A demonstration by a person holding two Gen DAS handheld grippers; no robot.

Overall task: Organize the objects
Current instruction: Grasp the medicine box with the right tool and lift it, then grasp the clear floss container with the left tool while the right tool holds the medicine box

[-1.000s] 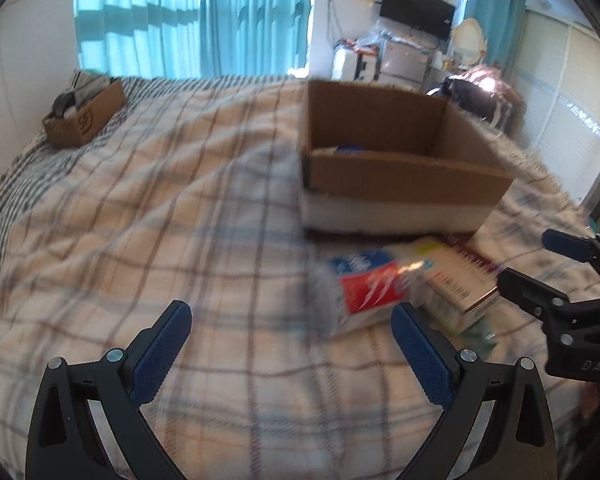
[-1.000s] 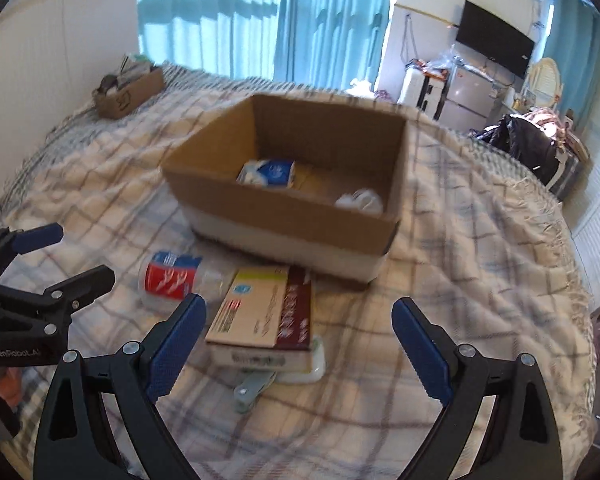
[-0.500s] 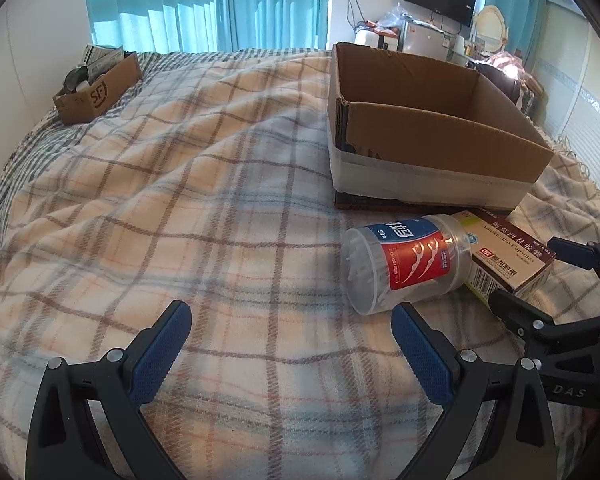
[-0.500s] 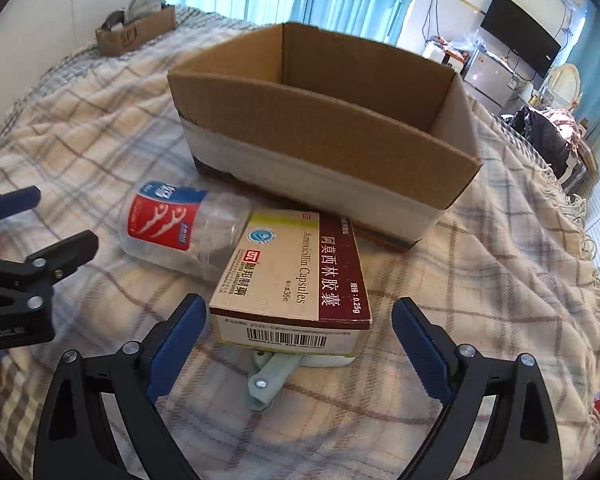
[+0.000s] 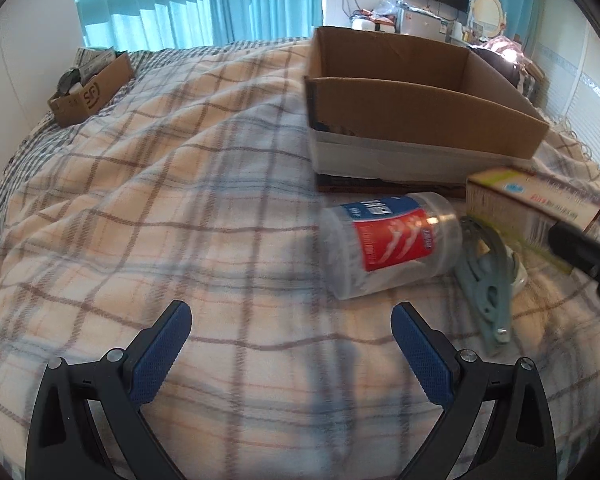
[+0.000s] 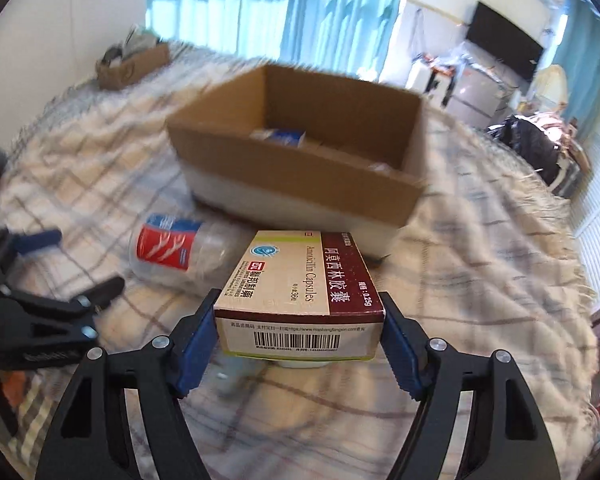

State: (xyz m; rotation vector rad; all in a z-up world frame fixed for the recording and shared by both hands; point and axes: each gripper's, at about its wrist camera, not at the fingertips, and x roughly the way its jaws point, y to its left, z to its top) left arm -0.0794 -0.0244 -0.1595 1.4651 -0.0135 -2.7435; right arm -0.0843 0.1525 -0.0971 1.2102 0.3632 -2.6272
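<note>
A plaid bed carries an open cardboard box, with a clear jar lying on its side just in front of it. The right tool is clamped on a medicine box, lifted above the blanket beside the jar. The left tool hangs spread wide, holding nothing, near the jar.

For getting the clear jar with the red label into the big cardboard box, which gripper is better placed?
Left. The left gripper is open and empty, with the jar lying just ahead. The right gripper is shut on the medicine box.
</note>
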